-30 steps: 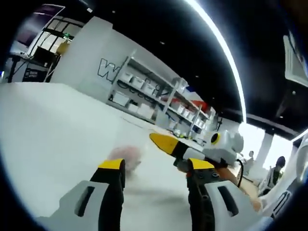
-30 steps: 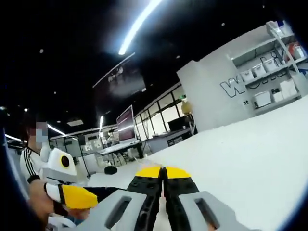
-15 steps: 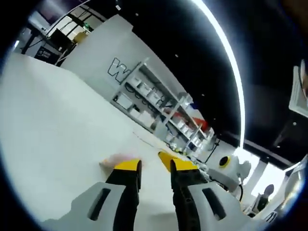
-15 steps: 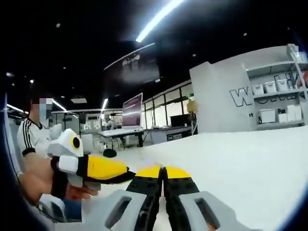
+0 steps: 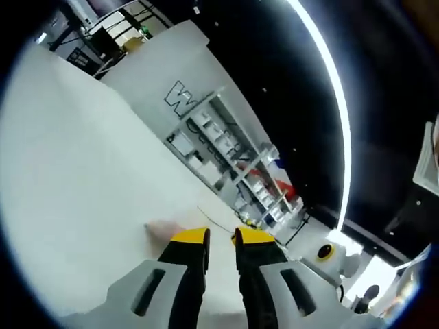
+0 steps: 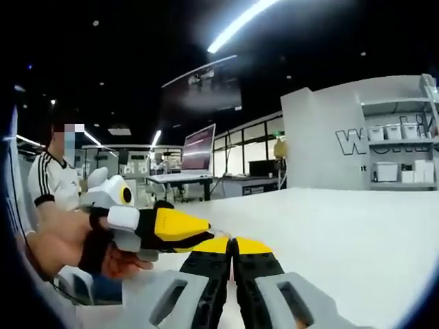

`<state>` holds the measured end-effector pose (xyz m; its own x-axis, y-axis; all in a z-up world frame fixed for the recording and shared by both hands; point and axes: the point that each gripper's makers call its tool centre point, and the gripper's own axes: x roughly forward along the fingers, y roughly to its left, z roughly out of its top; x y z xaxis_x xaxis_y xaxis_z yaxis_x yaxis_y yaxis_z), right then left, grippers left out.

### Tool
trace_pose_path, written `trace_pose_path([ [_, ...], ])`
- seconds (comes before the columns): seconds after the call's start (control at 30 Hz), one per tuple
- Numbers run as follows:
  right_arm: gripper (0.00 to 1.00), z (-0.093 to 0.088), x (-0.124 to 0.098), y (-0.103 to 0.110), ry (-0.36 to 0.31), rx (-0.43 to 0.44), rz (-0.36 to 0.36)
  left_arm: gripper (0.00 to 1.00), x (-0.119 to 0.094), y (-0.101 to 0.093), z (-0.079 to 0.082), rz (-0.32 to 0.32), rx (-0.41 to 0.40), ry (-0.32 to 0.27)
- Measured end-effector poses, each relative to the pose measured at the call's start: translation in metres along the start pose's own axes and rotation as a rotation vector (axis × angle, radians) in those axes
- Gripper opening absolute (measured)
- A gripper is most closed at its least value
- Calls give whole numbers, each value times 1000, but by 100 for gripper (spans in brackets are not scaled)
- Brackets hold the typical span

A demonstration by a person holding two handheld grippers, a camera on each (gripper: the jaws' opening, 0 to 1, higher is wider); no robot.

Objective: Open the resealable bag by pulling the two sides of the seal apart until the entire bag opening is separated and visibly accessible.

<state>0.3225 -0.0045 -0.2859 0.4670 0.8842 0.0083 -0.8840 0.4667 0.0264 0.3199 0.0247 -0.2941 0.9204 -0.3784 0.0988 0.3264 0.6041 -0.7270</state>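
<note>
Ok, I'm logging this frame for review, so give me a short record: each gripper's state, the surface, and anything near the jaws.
left gripper: jaws a narrow gap apart, nothing seen between them
right gripper: jaws shut, nothing seen held
surface: white table
near left jaws: pinkish patch on the table, too blurred to identify
bag opening: cannot tell

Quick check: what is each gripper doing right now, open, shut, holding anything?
Left gripper: jaws a narrow gap apart, open; a pale bag lies by its tips, grip cannot be told.
Right gripper: shut, tips together; nothing visible between them.
</note>
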Motion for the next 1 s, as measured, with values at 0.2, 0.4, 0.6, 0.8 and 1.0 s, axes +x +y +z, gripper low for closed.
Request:
trace_pose_path([
  [0.2, 0, -3, -1, 0, 7, -5, 0, 14, 0, 1, -2, -5, -23, 11],
  [0.4, 0, -2, -1, -1, 14, -17, -1, 14, 0, 1, -4, -6, -48, 15],
  [0.6, 0, -9, -4, 7, 42, -90, 3, 7, -4, 1, -9, -9, -92, 24],
  [0.8, 0, -16, -6, 17, 75, -143, 35, 2, -12, 7, -12, 2, -135, 35],
  [1.0, 0, -22, -8, 24, 121, -175, 84, 2, -15, 10, -12, 10, -133, 42],
])
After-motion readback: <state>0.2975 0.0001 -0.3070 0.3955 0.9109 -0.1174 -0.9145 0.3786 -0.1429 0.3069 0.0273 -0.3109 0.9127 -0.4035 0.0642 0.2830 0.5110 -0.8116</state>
